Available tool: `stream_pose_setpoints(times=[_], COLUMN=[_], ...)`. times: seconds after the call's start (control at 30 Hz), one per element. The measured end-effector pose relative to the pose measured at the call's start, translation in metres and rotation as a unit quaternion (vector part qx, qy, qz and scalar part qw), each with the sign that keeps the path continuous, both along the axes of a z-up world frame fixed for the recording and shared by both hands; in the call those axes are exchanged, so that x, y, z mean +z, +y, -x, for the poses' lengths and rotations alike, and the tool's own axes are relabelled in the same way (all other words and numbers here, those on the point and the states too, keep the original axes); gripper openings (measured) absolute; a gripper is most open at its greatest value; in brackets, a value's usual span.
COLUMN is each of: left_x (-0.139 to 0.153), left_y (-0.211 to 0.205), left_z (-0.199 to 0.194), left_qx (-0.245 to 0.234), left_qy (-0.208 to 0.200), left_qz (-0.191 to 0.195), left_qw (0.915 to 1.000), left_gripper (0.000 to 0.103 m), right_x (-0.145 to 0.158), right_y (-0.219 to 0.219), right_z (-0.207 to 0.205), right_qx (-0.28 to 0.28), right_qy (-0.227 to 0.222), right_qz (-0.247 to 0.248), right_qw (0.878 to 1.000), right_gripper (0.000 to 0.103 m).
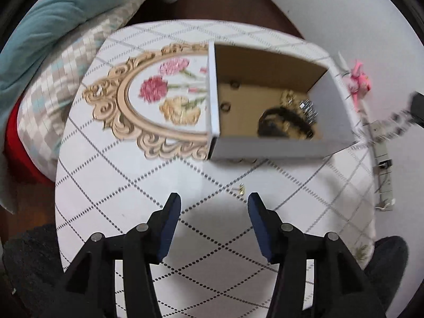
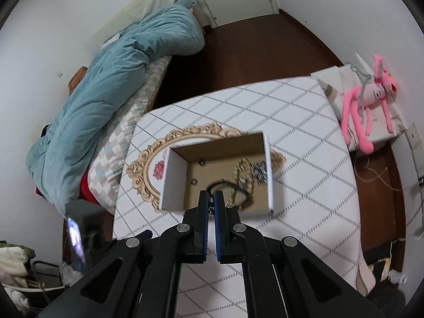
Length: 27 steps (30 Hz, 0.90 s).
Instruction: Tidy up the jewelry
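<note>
White open-topped cardboard box (image 2: 267,169), brown inside, on the table's white diamond-patterned cloth (image 1: 137,185), over its printed gold floral frame (image 1: 119,100). Inside: two small dark rings (image 1: 225,106) at left, gold chain (image 2: 242,171) and silver chain (image 2: 259,172) at right. Right gripper (image 2: 211,196), above the near wall, clenched on a dark cord necklace (image 2: 225,185) trailing into the box. Left gripper (image 1: 214,201) released, near the box; a small gold earring (image 1: 240,188) on the cloth just beyond its fingertips.

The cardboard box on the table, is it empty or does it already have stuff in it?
Not empty. The cardboard box is open-topped and holds two small rings, a dark cord and gold and silver chains.
</note>
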<state>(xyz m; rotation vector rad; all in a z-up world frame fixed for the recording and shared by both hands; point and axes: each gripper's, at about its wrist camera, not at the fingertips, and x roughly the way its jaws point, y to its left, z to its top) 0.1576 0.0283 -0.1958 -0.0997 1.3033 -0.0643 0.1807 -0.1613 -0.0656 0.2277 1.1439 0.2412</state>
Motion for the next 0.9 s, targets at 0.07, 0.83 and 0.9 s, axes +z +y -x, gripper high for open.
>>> stream_pose_setpoints(times=[0.07,0.83,0.9], left_x=[-0.012,-0.037,-0.032], left_y=[-0.005,-0.059,-0.055], left_z=[0.001,-0.007,-0.002], left_qx=[-0.001,-0.069,-0.07], left_qy=[0.008,-0.02,-0.016], left_qz=[-0.01,-0.052,-0.04], left_qw=[0.9999,0.996,0.9966], left_gripper=[0.05,0.01,0.01], right_x=[-0.008,-0.077,-0.07], right_y=[-0.007,-0.048,-0.045], right_z=[0.013,0.039,0.038], right_qx=[-0.011,-0.084,-0.081], right_qy=[0.004,0.066,0.06], right_qz=[0.004,0.01,0.002], right_qw=[1.0,0.994,0.995], right_gripper=[0.004,0.004,0.004])
